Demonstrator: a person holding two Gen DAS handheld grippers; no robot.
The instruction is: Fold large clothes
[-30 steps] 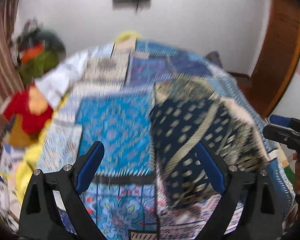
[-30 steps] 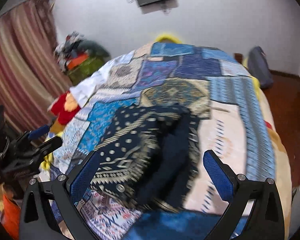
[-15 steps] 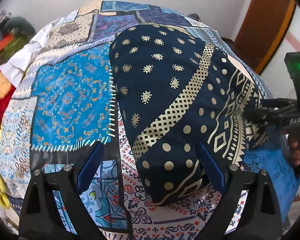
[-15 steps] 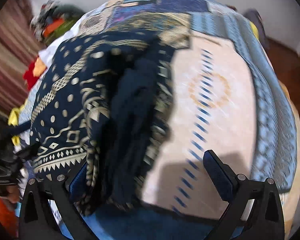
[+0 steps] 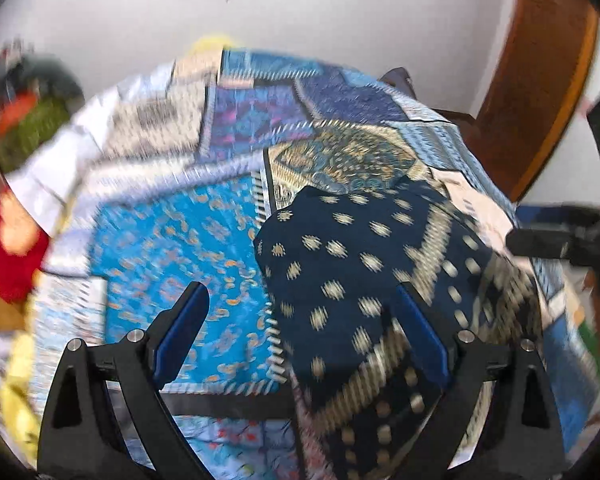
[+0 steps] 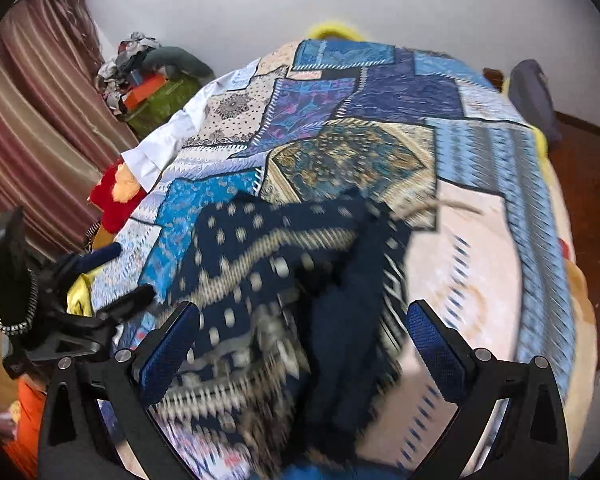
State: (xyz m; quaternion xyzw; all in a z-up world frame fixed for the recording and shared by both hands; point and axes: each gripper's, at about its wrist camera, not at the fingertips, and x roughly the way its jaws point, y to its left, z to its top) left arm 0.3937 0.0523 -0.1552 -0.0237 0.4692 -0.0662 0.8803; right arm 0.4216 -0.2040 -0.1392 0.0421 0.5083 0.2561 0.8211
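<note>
Only rightward: garment's [image 6: 284,304] plain navy fold.

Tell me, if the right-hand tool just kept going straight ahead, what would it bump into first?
Probably the dark blue patterned garment, which lies bunched on the patchwork bedspread directly between the open right tool's fingers. Motion blur leaves depth uncertain.

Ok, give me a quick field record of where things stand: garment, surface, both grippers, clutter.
garment: navy gold-print cloth, folded into a bundle, blurred
surface: patchwork bedspread; the cloth lies on it
left gripper: open, empty, over the cloth's left edge
right gripper: open, empty, over the cloth's near end
white cloth: at the bed's left edge
red item: beside the white cloth
pile: by the curtain
</note>
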